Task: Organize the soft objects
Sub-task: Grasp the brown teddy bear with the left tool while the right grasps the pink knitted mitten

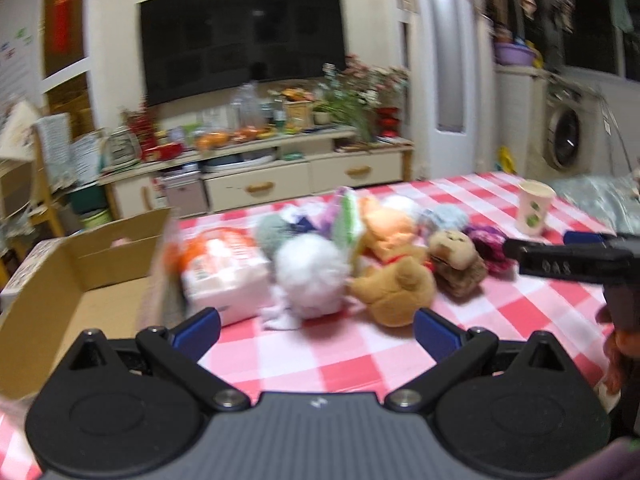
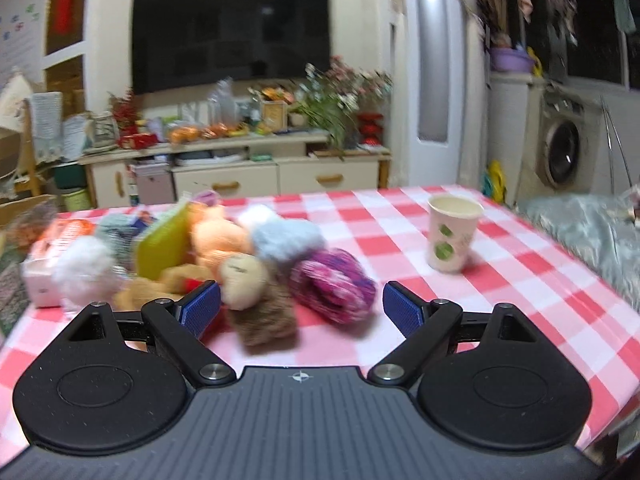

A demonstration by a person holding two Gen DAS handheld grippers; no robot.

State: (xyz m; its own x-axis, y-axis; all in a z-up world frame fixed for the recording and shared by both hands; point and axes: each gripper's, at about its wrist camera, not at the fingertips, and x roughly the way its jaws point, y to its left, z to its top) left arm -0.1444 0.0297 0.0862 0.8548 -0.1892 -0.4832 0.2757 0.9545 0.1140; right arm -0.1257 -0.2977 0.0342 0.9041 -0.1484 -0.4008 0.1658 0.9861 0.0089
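Note:
A heap of soft things lies on the red-checked tablecloth (image 1: 360,344): a white fluffy ball (image 1: 308,276), a yellow bear plush (image 1: 394,286), a brown plush (image 1: 456,260), purple-pink yarn (image 2: 334,286), a pale blue puff (image 2: 286,240), an orange plush (image 2: 218,240) and a tissue pack (image 1: 224,276). My left gripper (image 1: 316,332) stands open, just short of the white ball and the bear. Over by the brown plush (image 2: 256,296) and the yarn my right gripper (image 2: 301,312) is open too, nothing between its fingers. Its side (image 1: 568,260) shows in the left wrist view.
An open cardboard box (image 1: 80,280) sits at the table's left edge. A paper cup (image 2: 452,236) stands at the far right of the table. Beyond the table are a TV cabinet (image 1: 260,176) and a washing machine (image 1: 564,140). A grey cushion (image 2: 592,236) lies at right.

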